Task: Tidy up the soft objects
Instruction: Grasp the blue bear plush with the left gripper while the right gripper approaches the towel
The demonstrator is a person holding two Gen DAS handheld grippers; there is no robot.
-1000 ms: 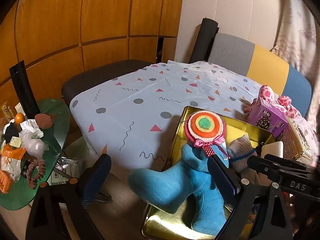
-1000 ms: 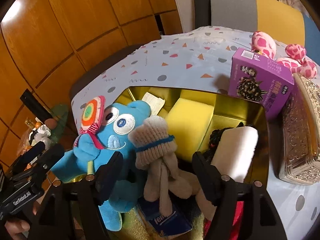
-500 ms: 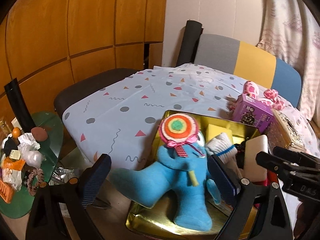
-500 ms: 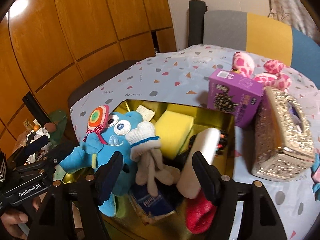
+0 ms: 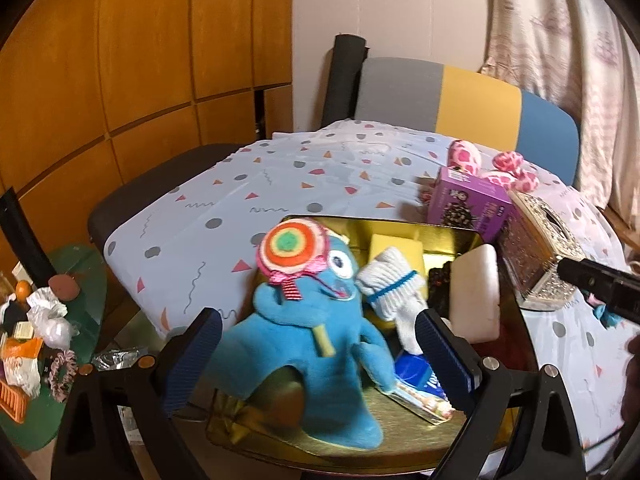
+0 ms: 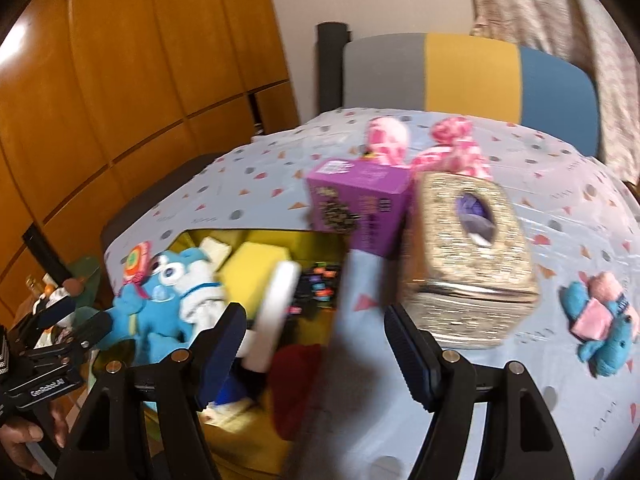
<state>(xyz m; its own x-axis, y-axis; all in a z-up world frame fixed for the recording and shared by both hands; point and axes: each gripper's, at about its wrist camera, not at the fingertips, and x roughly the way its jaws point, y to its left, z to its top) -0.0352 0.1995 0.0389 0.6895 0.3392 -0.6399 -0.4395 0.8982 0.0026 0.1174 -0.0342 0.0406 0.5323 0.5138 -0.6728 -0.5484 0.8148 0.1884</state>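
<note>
Blue-and-pink plush toy [image 6: 604, 322] lay on the surface right of the silver tissue box [image 6: 468, 260], nearer the right gripper [image 6: 316, 344], fingers apart, empty.

Both the left gripper [image 5: 316, 350] and right gripper [image 6: 316, 344] gape empty, angled downward.

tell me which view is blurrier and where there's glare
Right wrist view: motion-smeared, worst on the purple box and tissue box. Left wrist view: sharp; the gold tin mirrors the room light, and the blue plush reads crisp.
</note>
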